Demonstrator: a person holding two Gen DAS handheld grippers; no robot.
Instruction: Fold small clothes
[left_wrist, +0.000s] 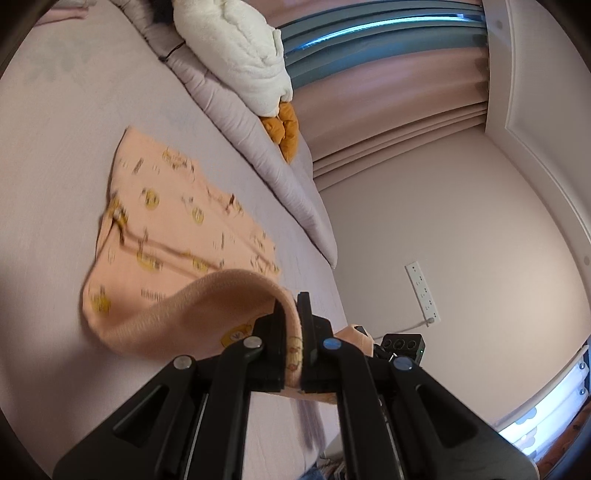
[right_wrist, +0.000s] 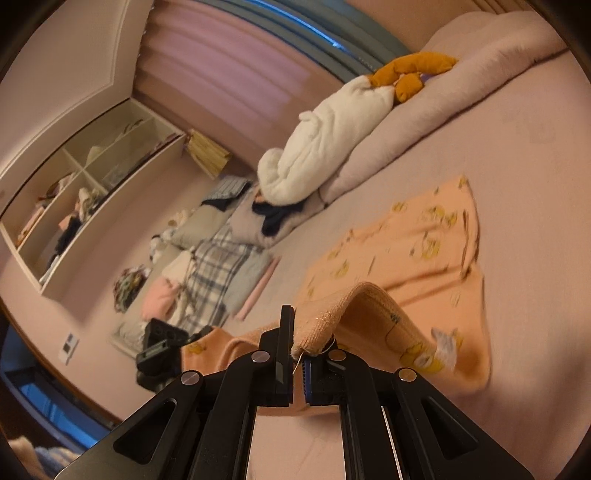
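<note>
A small peach garment (left_wrist: 173, 221) with yellow cartoon prints lies on the pale pink bed (left_wrist: 55, 155). Its near ribbed hem (left_wrist: 207, 299) is lifted off the bed and curls over. My left gripper (left_wrist: 293, 314) is shut on that hem at one corner. In the right wrist view the same garment (right_wrist: 417, 254) spreads away from me, its hem (right_wrist: 365, 306) arched up with a white label (right_wrist: 445, 345) hanging from it. My right gripper (right_wrist: 301, 328) is shut on the other corner of the hem. Part of the other gripper (right_wrist: 159, 345) shows at the left.
A rolled pink duvet (left_wrist: 251, 147) runs along the bed's far side, with a white blanket (left_wrist: 236, 51) and an orange plush toy (left_wrist: 282, 129) on it. Pillows and a plaid cloth (right_wrist: 214, 266) lie beyond. An open shelf (right_wrist: 74, 206) is set in the wall. A power strip (left_wrist: 423, 291) hangs on the wall.
</note>
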